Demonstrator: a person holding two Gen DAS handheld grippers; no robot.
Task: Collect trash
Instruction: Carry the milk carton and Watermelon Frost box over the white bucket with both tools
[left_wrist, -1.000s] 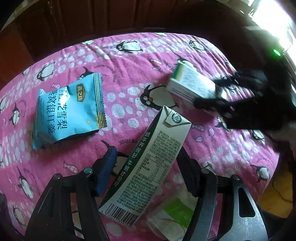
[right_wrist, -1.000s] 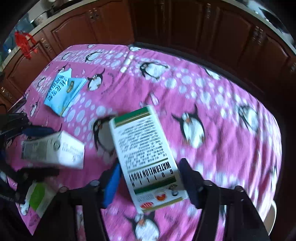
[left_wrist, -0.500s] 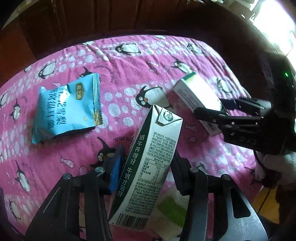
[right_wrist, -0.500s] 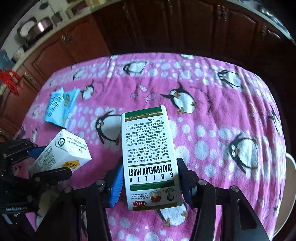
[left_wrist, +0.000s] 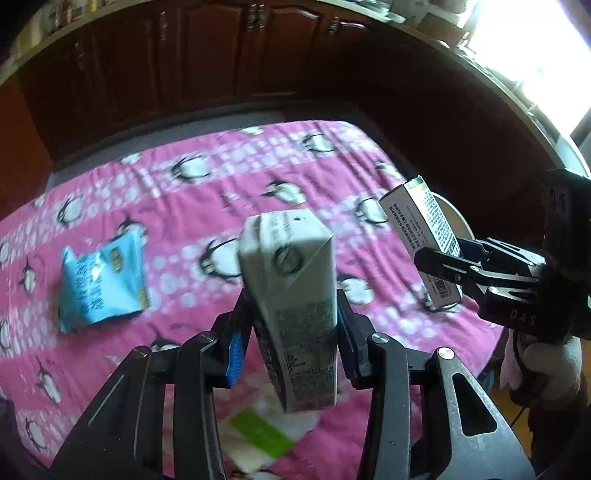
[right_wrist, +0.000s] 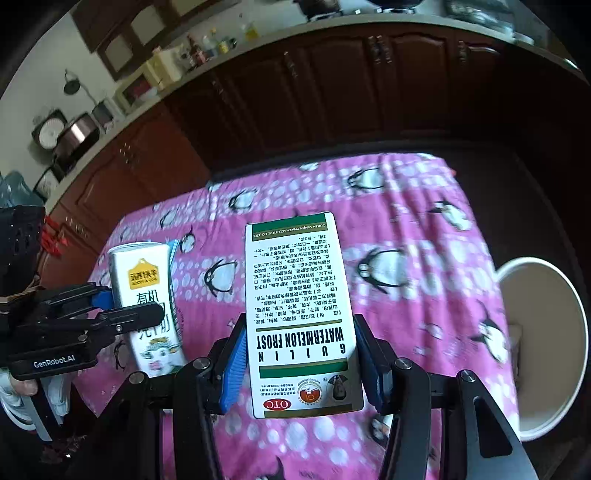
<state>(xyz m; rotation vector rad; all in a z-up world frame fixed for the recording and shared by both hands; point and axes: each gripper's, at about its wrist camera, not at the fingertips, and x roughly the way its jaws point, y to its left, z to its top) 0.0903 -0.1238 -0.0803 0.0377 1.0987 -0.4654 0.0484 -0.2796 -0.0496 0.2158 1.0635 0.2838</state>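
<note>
The milk carton (left_wrist: 291, 306) hides part of the white-and-green wrapper (left_wrist: 258, 435) beneath it; the blue snack packet (left_wrist: 101, 280) left of the carton is blurred, its print unreadable.

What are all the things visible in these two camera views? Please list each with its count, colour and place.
milk carton: one, white with dark print, lifted above the cloth, clamped in the left gripper
medicine box: one, white with green bands, lifted, clamped in the right gripper
snack packet: one, light blue, lying on the cloth, left in the left wrist view
flat wrapper: one, white and green, on the cloth below the carton
penguin tablecloth: one, pink, covering the table
bin: one, white, beside the table's right edge
cabinets: dark brown, behind the table
left gripper: one, black with blue pad
right gripper: one, black with blue pads
</note>
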